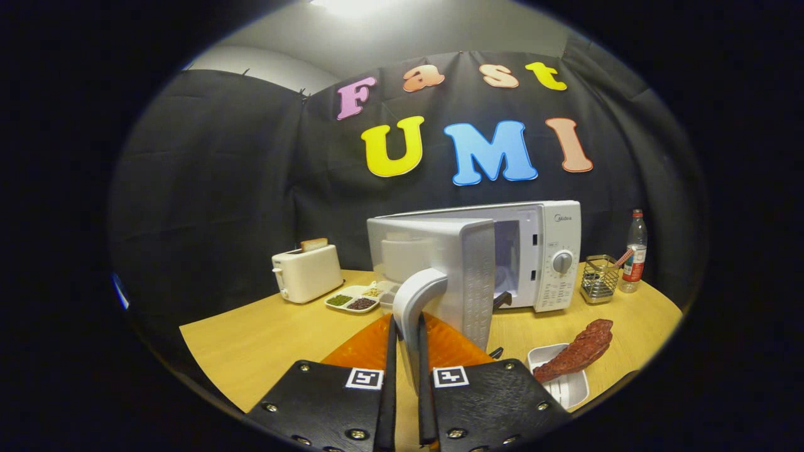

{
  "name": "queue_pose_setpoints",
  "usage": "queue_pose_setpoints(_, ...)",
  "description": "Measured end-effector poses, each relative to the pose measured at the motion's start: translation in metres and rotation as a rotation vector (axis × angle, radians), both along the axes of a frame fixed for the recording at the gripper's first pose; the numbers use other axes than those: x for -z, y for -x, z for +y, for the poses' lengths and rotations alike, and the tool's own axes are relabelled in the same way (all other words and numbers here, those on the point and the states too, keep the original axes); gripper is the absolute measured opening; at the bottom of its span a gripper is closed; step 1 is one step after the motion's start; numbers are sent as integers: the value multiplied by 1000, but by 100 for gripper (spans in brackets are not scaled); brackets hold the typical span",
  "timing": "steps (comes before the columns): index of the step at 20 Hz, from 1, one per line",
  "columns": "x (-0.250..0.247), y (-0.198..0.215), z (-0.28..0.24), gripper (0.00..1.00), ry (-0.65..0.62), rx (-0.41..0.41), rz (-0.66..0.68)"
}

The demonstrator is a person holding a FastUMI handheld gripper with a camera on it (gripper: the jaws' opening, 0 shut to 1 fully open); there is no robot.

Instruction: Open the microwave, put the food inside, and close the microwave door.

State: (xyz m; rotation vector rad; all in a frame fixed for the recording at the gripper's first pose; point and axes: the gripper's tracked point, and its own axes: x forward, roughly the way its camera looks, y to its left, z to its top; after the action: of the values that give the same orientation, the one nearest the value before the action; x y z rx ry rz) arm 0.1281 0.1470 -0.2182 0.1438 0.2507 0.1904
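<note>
Gripper view: your gripper is clamped narrow on the microwave door handle, both fingers pressing its sides, the white bar rising upright between them; the microwave door stands swung well out toward you, its edge facing the camera, the open cavity showing behind it in the microwave on the wooden table; judging by that, you are partway through the opening pull. Follow the door's arc about its hinge rather than hauling straight back; keep the grip square on the handle so it does not twist loose; let go only once the cavity is clear enough for the food. That food, a reddish-brown slab, lies right of the fingers across a white tray, its long axis running from the tray up and away toward the microwave's control panel; take it across its narrow width. An orange mat lies under the fingers; toaster, seed dish, wire basket and bottle stand well clear.
</note>
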Motion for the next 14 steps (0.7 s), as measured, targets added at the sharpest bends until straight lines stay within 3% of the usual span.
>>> queue_pose_setpoints(4, -6, 14, 40, 14, -22, 3, -19)
queue_pose_setpoints(10, -9, 27, 88, 14, 52, 22, -59)
queue_pose_setpoints(14, -12, 37, 125, 14, 45, -47, -58)
